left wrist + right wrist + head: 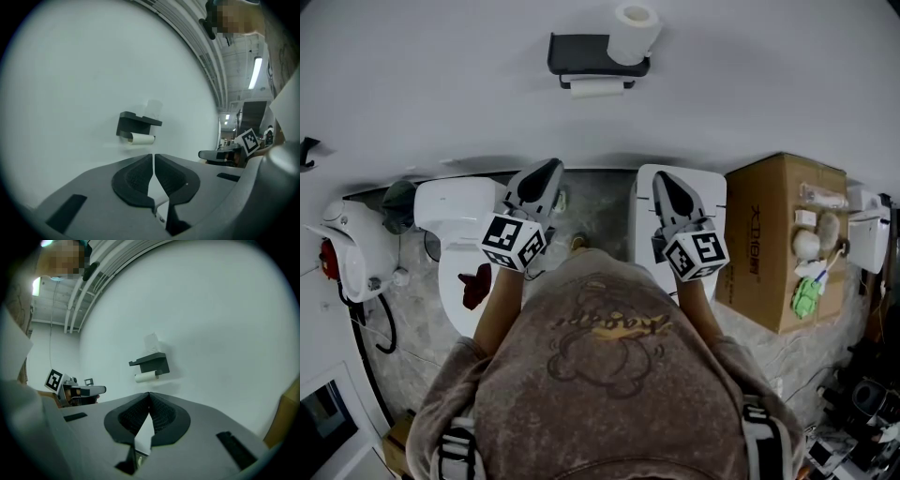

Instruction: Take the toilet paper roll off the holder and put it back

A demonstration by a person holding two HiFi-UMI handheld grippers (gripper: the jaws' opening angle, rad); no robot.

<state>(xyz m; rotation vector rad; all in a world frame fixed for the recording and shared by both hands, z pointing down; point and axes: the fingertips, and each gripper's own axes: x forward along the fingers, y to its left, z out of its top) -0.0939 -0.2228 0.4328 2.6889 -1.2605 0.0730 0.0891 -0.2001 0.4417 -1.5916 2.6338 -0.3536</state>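
Well beyond the left tool [549, 170] and right tool [665, 178] hangs the roll [596, 89].

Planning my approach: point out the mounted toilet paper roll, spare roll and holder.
mounted toilet paper roll [596, 89], head view, paper front
spare roll [630, 42], head view, side wall
holder [577, 53], head view, shelf top

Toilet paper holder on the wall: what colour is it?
The holder is black, or a very dark grey; the head view shows it best.
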